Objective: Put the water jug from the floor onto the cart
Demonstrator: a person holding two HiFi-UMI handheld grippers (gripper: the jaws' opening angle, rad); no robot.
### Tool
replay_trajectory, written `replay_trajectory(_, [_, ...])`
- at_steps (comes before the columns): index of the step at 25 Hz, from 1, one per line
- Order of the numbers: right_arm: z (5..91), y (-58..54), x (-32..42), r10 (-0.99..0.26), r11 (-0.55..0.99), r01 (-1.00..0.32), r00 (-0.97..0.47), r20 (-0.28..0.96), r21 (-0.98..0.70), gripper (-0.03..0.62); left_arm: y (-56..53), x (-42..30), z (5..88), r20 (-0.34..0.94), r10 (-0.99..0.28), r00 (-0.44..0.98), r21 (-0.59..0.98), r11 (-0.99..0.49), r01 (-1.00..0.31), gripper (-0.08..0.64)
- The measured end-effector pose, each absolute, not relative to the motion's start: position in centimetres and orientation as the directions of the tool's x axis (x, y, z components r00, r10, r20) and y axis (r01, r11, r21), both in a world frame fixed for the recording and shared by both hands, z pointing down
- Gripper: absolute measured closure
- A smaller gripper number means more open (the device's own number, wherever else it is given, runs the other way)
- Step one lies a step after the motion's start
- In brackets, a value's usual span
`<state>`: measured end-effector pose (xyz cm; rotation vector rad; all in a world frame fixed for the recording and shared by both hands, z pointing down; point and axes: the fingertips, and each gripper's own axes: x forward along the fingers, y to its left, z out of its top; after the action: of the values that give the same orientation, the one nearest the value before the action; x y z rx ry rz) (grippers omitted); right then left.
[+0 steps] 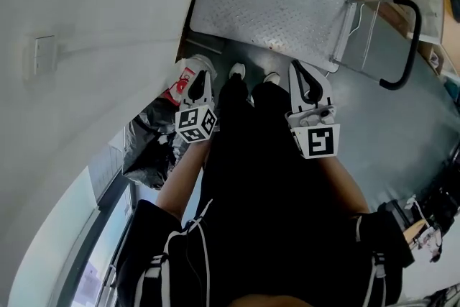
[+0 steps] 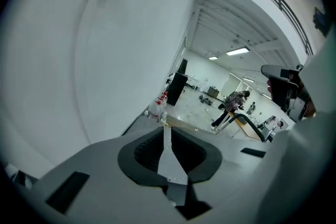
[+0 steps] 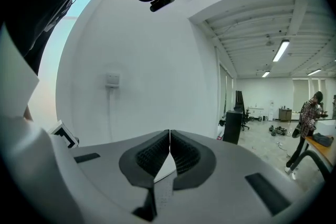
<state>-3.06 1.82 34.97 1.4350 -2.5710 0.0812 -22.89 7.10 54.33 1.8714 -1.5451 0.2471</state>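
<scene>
The clear plastic water jug with a red and white label [image 1: 184, 78] is on the grey floor [image 1: 431, 126] at the foot of the curved white wall [image 1: 86, 25], off the cart. It lies just in front of the near end of the grey diamond-plate platform cart [image 1: 273, 11]. A crumpled black plastic bag [image 1: 147, 144] lies beside it on the side nearer the person.

In the head view the left tongs [image 1: 204, 73] point at the jug's right side, and their tips overlap it in the picture. Whether they touch it cannot be told. In the left gripper view the left tongs [image 2: 165, 126] are drawn together to a thin slit with nothing between the pads.

The right tongs [image 1: 297, 67] are on the other side of the person's black-clad legs and white shoes [image 1: 237, 70], well apart from the jug. They point towards the cart's near edge, below its black tubular handle [image 1: 406, 47]. In the right gripper view the right tongs [image 3: 169, 132] are closed tip to tip and empty, facing the white wall.
</scene>
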Motion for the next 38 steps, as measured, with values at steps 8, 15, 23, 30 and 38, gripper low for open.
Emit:
replay_trajectory(8, [36.3,2.0,-7.6,-0.782,0.606,-0.792,-0.575,0.241,0.074,0.574,9.7,-27.4,62.4,0.669,-0.706,0.231,0.376,0.054,-0.925,0.436])
replay_trajectory(15, [36.9,3.0,-11.0,-0.731,0.676,-0.720,-0.630,0.264,0.156,0.574,9.9,-29.3,67.9,0.724,-0.649,0.235,0.379,0.088,-0.921,0.417])
replay_trajectory(23, [39.8,2.7,-10.8,-0.747,0.657,-0.729,-0.595,0.296,0.193,0.574,11.6,-31.8,76.8,0.820,-0.528,0.218,0.346,0.155,-0.925,0.399])
replay_trajectory(30, [42.7,2.8,-10.0,-0.753,0.640,-0.749,-0.569,0.330,0.169,0.574,12.6,-32.1,83.1,0.858,-0.446,0.254,0.401,0.274,-0.874,0.376])
replay_trajectory(38, [43.5,2.8,-8.6,-0.771,0.620,-0.767,-0.555,0.312,0.167,0.574,14.3,-33.1,90.2,0.907,-0.360,0.220,0.336,0.301,-0.892,0.376])
